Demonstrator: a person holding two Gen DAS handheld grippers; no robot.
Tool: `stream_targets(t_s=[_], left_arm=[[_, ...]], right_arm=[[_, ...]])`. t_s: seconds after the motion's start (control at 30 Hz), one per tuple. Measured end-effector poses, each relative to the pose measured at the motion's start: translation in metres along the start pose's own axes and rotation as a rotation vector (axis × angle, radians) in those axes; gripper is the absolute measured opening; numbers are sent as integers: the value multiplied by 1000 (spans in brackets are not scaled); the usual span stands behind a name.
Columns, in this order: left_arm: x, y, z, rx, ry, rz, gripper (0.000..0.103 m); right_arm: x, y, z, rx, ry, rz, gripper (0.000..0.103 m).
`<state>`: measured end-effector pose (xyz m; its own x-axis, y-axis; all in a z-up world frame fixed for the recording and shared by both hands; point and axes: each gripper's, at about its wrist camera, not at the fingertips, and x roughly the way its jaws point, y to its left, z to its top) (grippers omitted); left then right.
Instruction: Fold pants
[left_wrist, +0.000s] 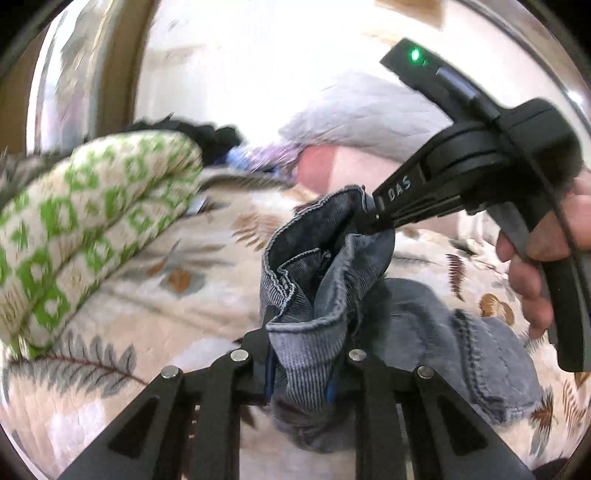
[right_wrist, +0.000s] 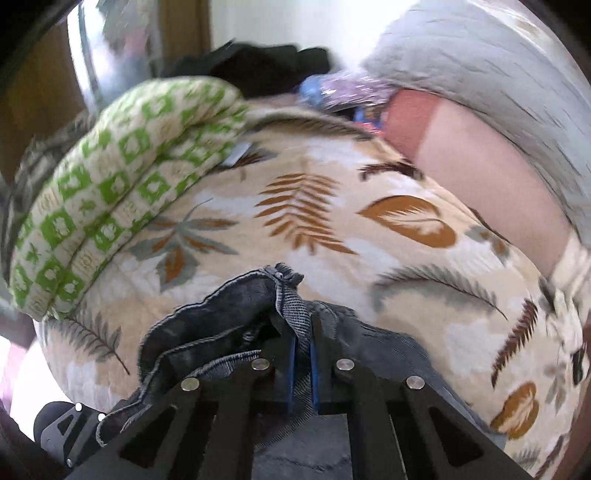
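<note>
The pants (left_wrist: 325, 280), grey-blue denim, hang bunched above the bed (left_wrist: 155, 280), pinched at two spots along one hemmed edge and trailing down onto the leaf-print bedspread toward the near edge. The left gripper (left_wrist: 301, 373) is clamped on a fold of the cloth, the denim squeezed between its blue-lined fingers. The right gripper (right_wrist: 303, 354) is likewise clenched on a narrow strip of hem; in the left wrist view it (left_wrist: 369, 218) comes in from the upper right, gripped by the person's right hand (left_wrist: 535, 258).

Holding the same edge at two points, close together, looks meant to lift the garment free of the bedspread so it can be shaken out or laid flat for a fold. Because the cloth is crumpled between the grips, its long axis is hard to read; the bulk seems to run from the held edge down and toward the near right of the bed.

A green-patterned folded quilt (right_wrist: 110, 184) lies along the bed's left edge, and grey and pink bedding (right_wrist: 498, 122) sits at the far right corner.
</note>
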<state>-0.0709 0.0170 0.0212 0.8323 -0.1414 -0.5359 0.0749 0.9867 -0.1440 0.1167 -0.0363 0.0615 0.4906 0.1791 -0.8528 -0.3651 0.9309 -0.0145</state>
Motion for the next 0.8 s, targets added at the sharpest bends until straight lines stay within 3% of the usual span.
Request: stream_targets(t_s=[0.13,0.4,0.57,0.8], left_arm=[[-14,-45,0,107,-40,-52,20],[-19,-150,0,245,-37,-207,20],[-6,-218,-15,341,15,-288,20],[15,-282,-50,457,86,-336,20]], right_arm=[[-25,-35,-24,58,-63,-30,6],[-71,-127,-69,190,-139,-68,6],[-77,-188,-110,285,-153,-69,6],[-72,-256,-171,420,-168,-44,6]])
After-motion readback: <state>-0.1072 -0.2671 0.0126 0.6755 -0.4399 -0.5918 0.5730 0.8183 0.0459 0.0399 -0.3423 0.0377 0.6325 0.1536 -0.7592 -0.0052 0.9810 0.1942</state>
